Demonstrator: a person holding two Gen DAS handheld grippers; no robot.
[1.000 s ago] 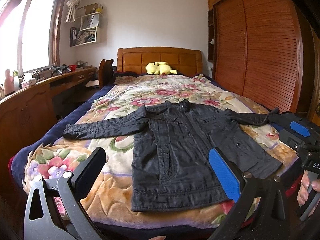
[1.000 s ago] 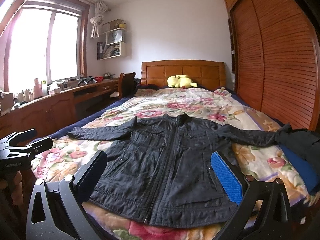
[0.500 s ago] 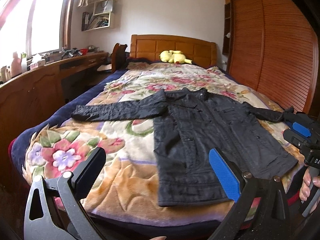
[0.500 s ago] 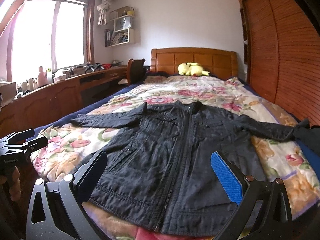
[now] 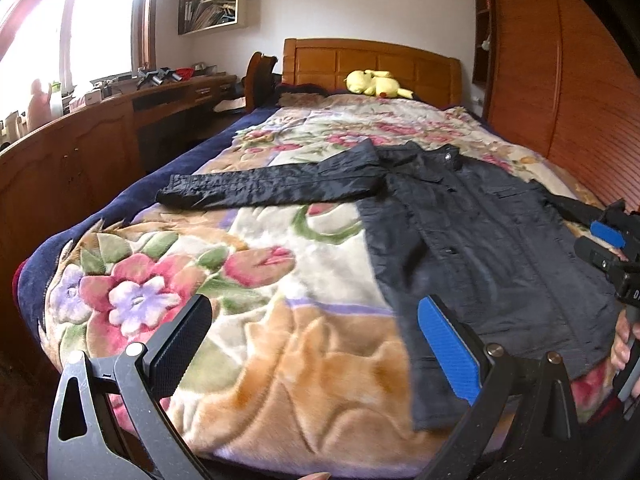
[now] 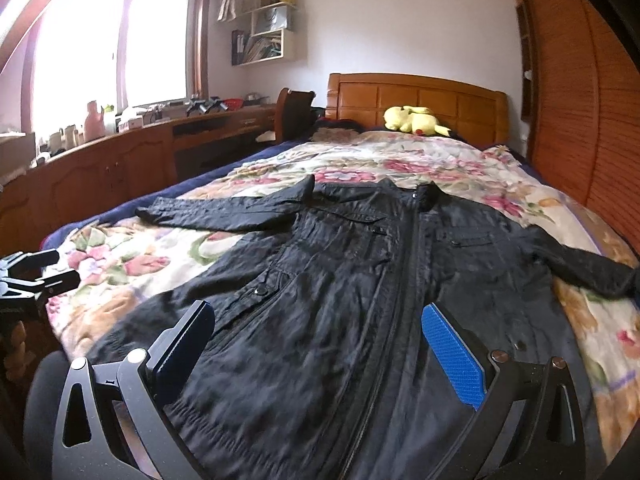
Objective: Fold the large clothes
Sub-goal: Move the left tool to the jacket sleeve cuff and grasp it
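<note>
A black zip jacket (image 6: 384, 280) lies flat and face up on the floral blanket (image 5: 256, 280), both sleeves spread out sideways; it also shows in the left wrist view (image 5: 472, 236). My left gripper (image 5: 312, 340) is open and empty above the blanket near the foot of the bed, left of the jacket's hem. My right gripper (image 6: 316, 344) is open and empty just above the jacket's lower front. The right gripper shows at the right edge of the left wrist view (image 5: 608, 240). The left gripper shows at the left edge of the right wrist view (image 6: 32, 272).
A yellow plush toy (image 6: 416, 120) lies by the wooden headboard (image 6: 420, 96). A long wooden desk (image 5: 92, 140) with clutter runs along the left under the window. A slatted wooden wardrobe (image 5: 560, 80) stands on the right. A chair (image 6: 294, 108) is by the bed.
Both grippers have moved lower and closer to the bed. The left one has swung left, so the jacket now sits further right in its view. Both stay open.
</note>
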